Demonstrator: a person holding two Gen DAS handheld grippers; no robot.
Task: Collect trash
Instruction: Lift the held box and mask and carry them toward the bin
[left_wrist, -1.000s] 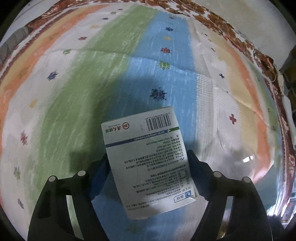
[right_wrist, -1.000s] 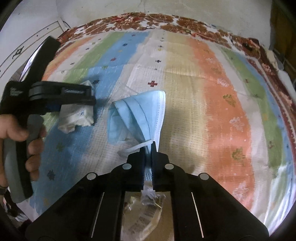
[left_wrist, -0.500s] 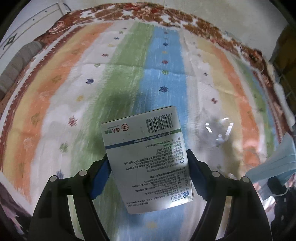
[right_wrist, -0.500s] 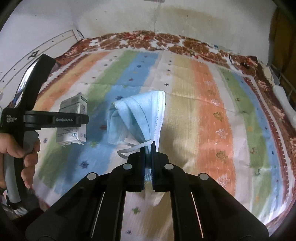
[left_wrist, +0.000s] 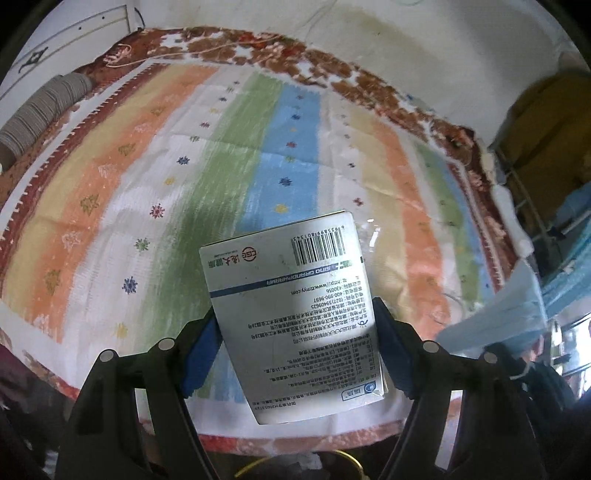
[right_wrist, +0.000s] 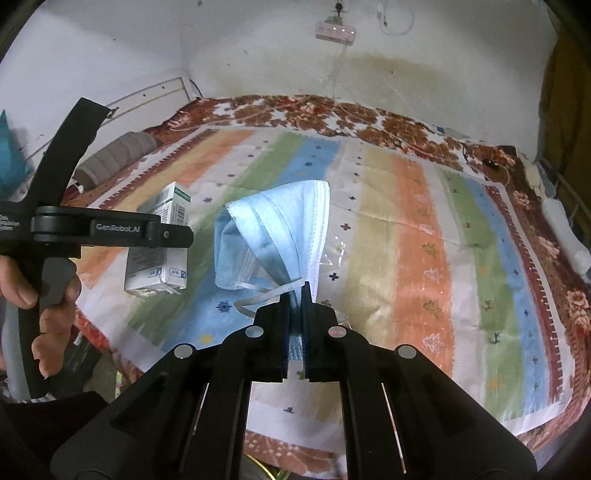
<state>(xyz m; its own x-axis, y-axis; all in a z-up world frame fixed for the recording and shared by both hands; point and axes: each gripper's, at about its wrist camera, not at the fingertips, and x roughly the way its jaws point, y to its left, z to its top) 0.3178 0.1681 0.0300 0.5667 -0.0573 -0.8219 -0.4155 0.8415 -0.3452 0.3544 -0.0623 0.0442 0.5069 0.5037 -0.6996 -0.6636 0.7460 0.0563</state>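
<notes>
left tool (left_wrist: 295, 343) angled down gripping box (left_wrist: 291, 306), right tool (right_wrist: 295, 295) pinching mask (right_wrist: 273, 236)

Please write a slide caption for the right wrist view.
Right hand-held gripper clamps blue face mask above striped bedspread.

Left tongs (left_wrist: 295, 339) clamped wide; right tongs (right_wrist: 295, 291) pinched.

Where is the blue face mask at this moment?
The blue face mask hangs from the shut right gripper above the striped bedspread, right of the medicine box.
</notes>
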